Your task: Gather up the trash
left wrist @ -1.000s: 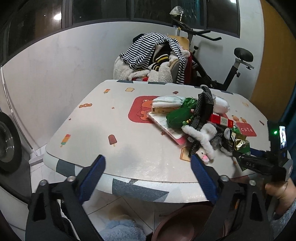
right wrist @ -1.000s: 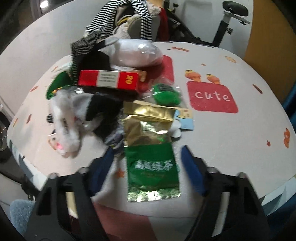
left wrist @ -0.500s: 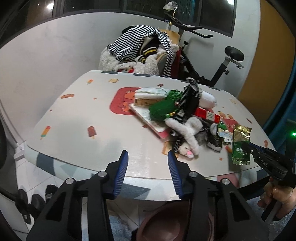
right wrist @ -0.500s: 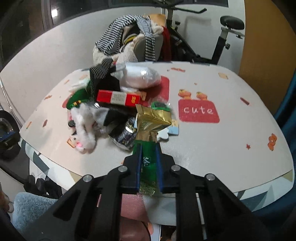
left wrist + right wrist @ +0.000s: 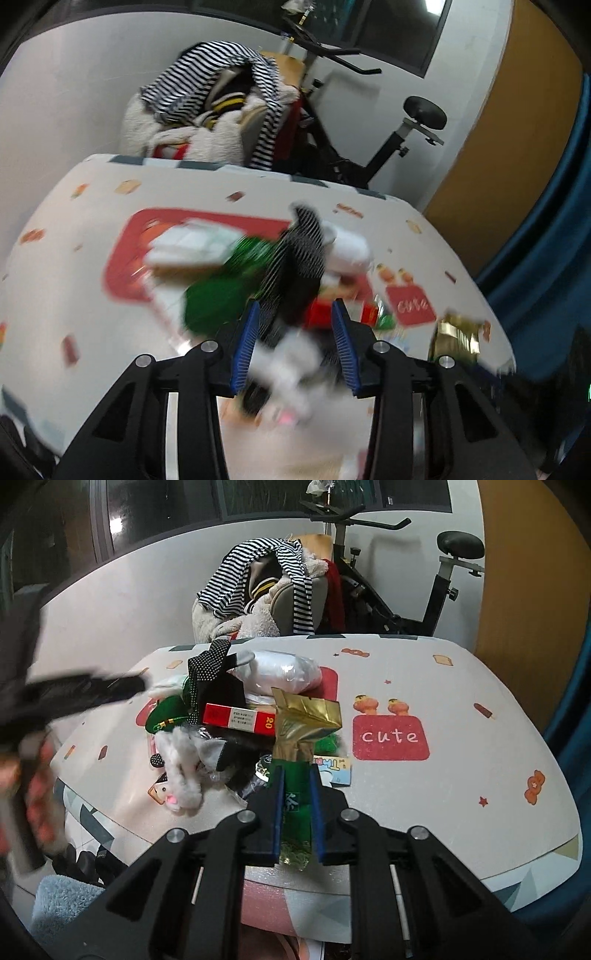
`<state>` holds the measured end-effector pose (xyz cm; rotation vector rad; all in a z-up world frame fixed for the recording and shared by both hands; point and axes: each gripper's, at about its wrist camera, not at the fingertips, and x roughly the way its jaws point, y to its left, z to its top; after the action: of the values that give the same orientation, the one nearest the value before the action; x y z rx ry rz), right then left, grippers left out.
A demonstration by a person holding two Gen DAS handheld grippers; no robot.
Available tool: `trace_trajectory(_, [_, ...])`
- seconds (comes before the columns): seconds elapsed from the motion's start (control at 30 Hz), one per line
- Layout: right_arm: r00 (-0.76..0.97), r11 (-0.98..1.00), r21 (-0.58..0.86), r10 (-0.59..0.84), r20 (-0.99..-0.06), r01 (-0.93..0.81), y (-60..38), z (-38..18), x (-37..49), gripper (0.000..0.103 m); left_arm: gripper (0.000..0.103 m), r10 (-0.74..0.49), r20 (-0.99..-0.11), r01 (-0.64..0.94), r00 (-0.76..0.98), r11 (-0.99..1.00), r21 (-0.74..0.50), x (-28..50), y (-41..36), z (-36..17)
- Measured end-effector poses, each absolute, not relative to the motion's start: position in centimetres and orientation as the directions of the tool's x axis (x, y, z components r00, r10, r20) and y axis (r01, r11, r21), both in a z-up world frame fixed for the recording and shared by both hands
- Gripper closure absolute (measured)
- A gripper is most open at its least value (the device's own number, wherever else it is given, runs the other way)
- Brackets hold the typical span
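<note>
Above the table edge, right gripper (image 5: 295, 805) clamps tea packet (image 5: 301, 734) lengthwise, gold end forward.

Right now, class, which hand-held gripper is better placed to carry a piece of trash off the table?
Right. The right gripper is already clamped on the tea packet; the left gripper holds nothing.

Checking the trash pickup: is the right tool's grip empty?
No, the right tool is shut on the green and gold tea packet, lifted clear of the table.
</note>
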<state>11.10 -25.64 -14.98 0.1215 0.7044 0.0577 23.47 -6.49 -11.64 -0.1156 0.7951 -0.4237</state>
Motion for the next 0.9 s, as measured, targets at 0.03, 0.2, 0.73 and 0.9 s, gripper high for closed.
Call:
trace_trajectory(0.03, [0.761,0.991,0.137,0.094,-0.641,-0.007,-25.9,-15.0,11.0,0.087,0.063,-0.401,-0.677,0.325,0.618,0.914,-0.245,24.8,-7.4,-11.7])
trace_trajectory(0.2, [0.759,0.989,0.148,0.089,-0.645,0.011,-26.7,-15.1,10.7,0.087,0.064,-0.276,-0.734,0.353,0.621,0.934,-0.052,29.3,-11.4,-13.0])
trace_trajectory(0.73, [0.790,0.984,0.171,0.070,-0.609,0.045,-28.0,-12.9,8.9,0.087,0.094,-0.502,-0.578,0.396,0.643,0.864,-0.311,28.3,-5.9,-0.6])
trace_trajectory(0.9, [0.809,0.984,0.174,0.073,-0.583,0.036,-27.6,-11.2,7.6,0.087,0.094,-0.534,-0.549,0.453,0.643,0.843,-0.290,24.0,-5.0,2.4])
